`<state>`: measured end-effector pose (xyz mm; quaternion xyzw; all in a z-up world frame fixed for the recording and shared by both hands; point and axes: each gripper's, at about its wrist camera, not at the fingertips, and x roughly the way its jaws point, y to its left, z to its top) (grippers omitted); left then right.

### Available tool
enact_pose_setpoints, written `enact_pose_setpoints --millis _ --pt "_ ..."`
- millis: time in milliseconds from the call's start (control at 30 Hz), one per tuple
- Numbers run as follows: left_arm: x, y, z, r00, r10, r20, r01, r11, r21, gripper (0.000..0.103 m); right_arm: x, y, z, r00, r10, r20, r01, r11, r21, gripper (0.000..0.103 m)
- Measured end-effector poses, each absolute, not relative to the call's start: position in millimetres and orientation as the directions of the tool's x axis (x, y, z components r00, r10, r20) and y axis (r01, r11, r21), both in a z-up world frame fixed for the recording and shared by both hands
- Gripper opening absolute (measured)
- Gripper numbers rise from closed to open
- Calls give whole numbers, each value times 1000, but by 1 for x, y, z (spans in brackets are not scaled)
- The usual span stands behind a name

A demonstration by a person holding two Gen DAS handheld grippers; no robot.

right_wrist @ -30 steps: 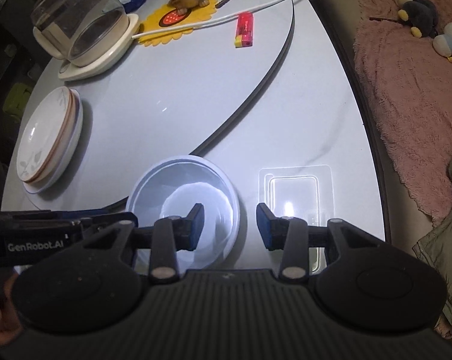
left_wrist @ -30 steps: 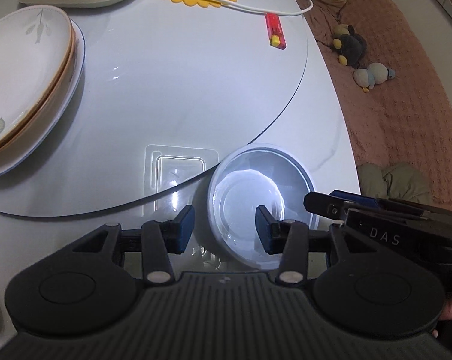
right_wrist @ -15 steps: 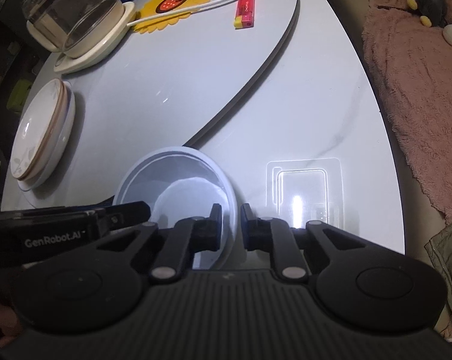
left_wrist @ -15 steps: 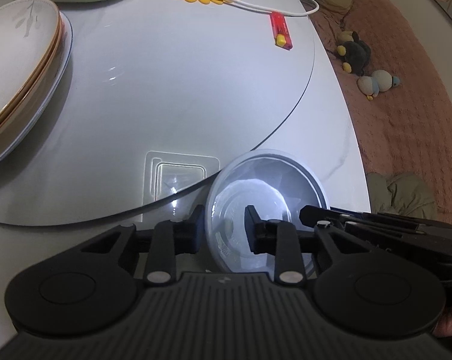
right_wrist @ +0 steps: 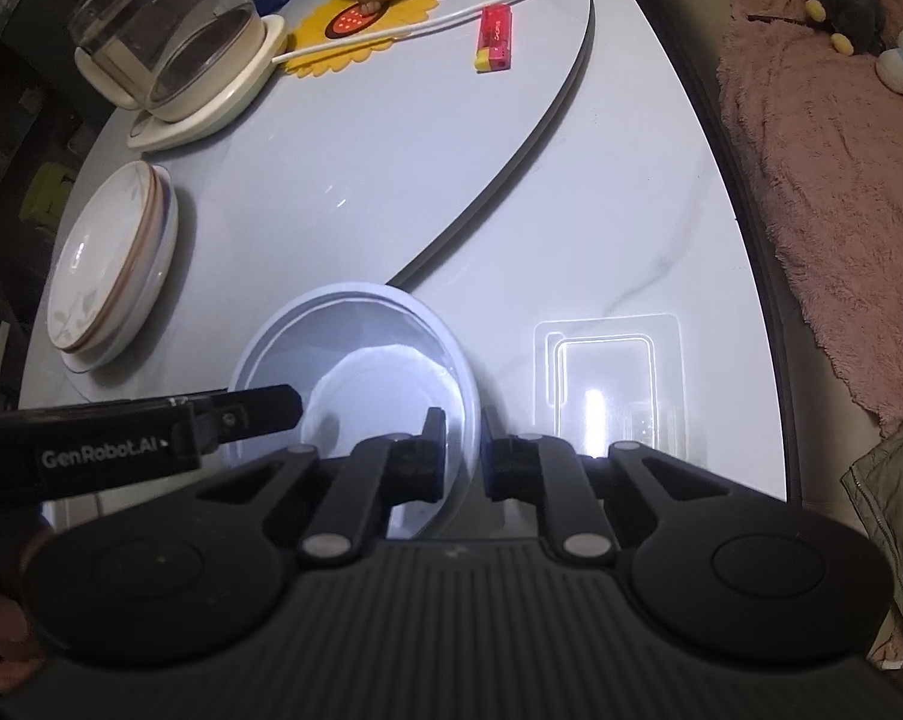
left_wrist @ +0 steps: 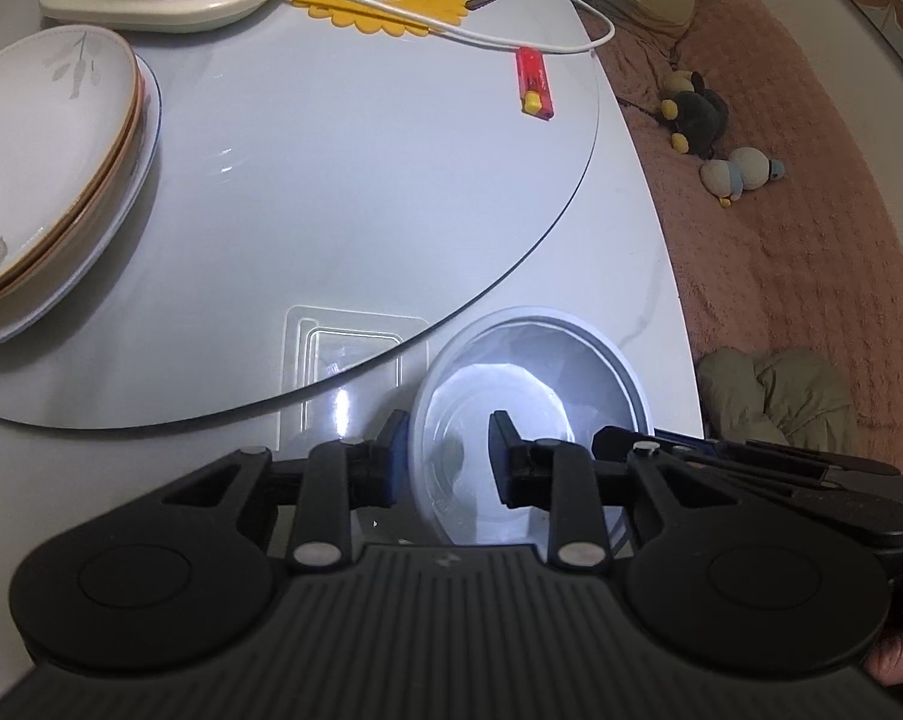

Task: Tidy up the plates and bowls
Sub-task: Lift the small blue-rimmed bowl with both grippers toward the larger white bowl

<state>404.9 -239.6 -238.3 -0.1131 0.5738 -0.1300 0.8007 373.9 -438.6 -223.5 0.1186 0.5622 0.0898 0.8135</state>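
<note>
- The stack of plates [left_wrist: 49, 180] sits on the glass turntable [left_wrist: 355, 192], at the left side of the surface [right_wrist: 631, 228]; it reads as several plates nested, a leaf-patterned one on top. That part of the job looks done.
- The bowl [left_wrist: 529, 372], pale and translucent, is well apart from the stack, at the near edge of the surface just beside the turntable's rim.
- Both tools are on it. The left gripper [left_wrist: 445, 462] has its jaws clenched on the bowl's near-left rim, one finger outside the wall and one inside.
- The right gripper [right_wrist: 460, 456] grips the opposite rim in the same way, jaws nearly closed with the wall between them.
- Whether the bowl rests on the surface or is already raised cannot be told.
- My reading: the grasp is made and the carry is what remains, taking the bowl over to the plates or to whatever spot is meant for it.
- No other loose plate or bowl shows in either view, so this looks like the last piece. The kettle base [right_wrist: 199, 102], lighter [right_wrist: 494, 39] and clear tray [right_wrist: 610, 390] are not part of it.
</note>
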Motion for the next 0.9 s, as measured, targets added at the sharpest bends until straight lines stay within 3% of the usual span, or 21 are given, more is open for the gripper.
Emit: enact_pose_setpoints --millis 900 --pt "327 -162 -120 416 -377 -828 122 925 -360 34 306 -384 -118 499 311 -808 -40 940 338 15"
